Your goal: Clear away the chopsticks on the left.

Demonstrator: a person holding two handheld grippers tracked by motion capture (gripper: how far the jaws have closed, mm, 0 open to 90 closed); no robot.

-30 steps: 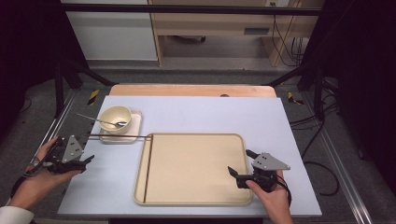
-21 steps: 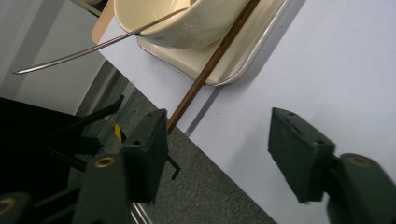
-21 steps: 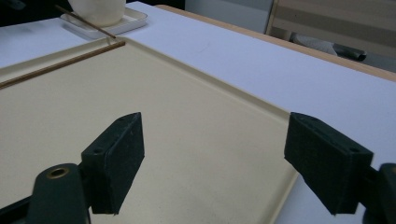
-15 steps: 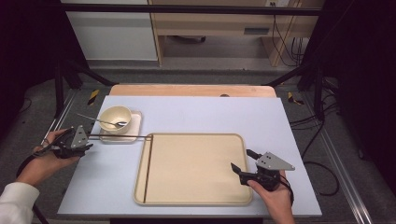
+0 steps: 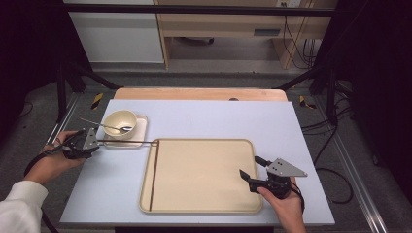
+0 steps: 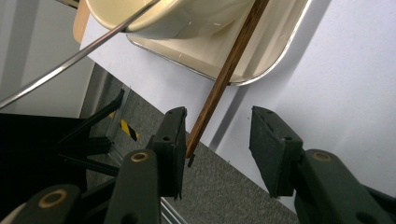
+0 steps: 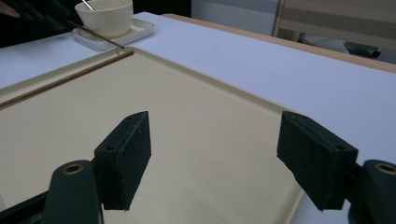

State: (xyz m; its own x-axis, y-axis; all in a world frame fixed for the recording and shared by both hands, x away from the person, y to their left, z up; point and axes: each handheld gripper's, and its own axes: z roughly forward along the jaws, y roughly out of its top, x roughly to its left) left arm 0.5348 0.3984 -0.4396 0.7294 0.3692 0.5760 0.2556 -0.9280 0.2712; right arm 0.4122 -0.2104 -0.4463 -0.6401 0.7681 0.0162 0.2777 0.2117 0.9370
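A brown chopstick (image 5: 126, 141) lies across the front rim of a small square plate (image 5: 141, 130), its far end reaching the big cream tray (image 5: 204, 170). My left gripper (image 5: 95, 142) is at its near end. In the left gripper view the chopstick (image 6: 229, 65) tip sits between the jaws of the left gripper (image 6: 218, 116), close against one pad with a gap to the other; these jaws have just been closing. My right gripper (image 5: 250, 166) hovers open over the tray's right edge, having just closed a little, with nothing between the jaws of the right gripper (image 7: 215, 121).
A cream bowl (image 5: 116, 117) with a metal spoon (image 5: 104, 125) stands on the small plate. A second chopstick (image 5: 154, 179) lies inside the tray along its left side. The table's left edge drops off just behind my left gripper.
My left gripper has moved from the table's front left toward the small plate, up to the chopstick's end, and its jaws have narrowed. The right gripper has stayed put.
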